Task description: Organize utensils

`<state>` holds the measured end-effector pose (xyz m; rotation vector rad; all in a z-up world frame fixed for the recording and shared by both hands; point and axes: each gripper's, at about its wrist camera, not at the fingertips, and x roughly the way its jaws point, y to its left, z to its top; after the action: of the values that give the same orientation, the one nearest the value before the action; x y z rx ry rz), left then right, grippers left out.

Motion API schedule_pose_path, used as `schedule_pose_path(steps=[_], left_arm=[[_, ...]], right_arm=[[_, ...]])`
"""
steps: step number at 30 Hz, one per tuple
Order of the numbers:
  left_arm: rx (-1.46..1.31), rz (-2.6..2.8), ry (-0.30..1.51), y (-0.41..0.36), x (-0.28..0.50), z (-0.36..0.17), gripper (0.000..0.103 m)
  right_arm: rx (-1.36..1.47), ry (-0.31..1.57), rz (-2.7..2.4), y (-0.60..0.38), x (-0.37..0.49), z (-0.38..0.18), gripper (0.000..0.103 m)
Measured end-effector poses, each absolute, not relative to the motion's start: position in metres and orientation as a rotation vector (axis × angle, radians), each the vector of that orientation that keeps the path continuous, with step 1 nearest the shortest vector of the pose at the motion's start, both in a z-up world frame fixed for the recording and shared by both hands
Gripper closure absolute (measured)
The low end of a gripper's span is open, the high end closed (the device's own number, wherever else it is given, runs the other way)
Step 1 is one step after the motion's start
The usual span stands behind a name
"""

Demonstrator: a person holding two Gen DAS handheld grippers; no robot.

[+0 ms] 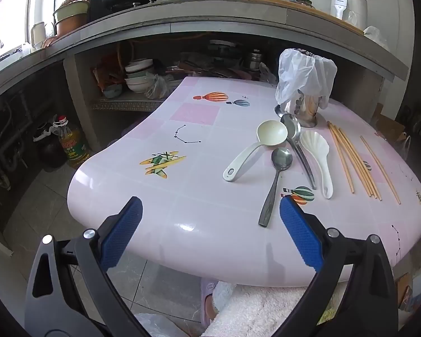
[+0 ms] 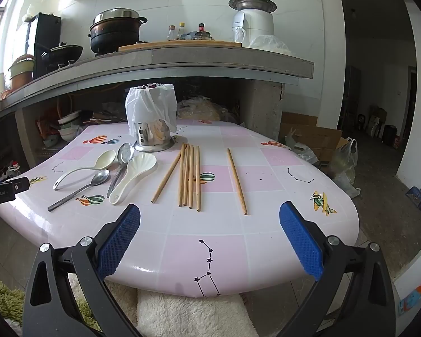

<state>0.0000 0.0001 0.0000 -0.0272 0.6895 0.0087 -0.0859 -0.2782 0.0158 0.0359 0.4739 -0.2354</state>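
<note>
- Left tool point(image 1: 210, 224): blue pads apart, nothing between them, held above the near edge of the desk point(image 1: 132, 196).
- Right tool point(image 2: 209, 226): pads apart, empty, over the near rim.
- Steel spoon point(image 1: 275, 181): nearest utensil, handle toward the left tool; judged stiff, slick, light; best taken mid-handle.
- Cream ladle point(image 1: 255, 147) and shell-shaped rice paddle point(image 1: 318, 154): plastic by the look, light; grip the handles.
- Steel ladle point(image 1: 297, 146): lay between them, bowl beside the holder.
- Chopsticks point(image 2: 189, 175): a loose group on the desk, likely to roll; pinch across the middle.
- Single chopstick point(image 2: 237, 181): apart, to their right.
- Steel holder point(image 2: 153, 136): upright behind the spoons, white bag draped over its top; probable destination.
</note>
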Motion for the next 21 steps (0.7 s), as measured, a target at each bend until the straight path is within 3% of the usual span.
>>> schedule_pose_path(steps=[21], left_arm=[[-0.026, 0.009, 0.695, 0.0, 0.0002, -0.0002, 0.008]], right_arm=[[0.038, 0.474, -0.235, -0.279, -0.0861, 0.0159, 0.006]])
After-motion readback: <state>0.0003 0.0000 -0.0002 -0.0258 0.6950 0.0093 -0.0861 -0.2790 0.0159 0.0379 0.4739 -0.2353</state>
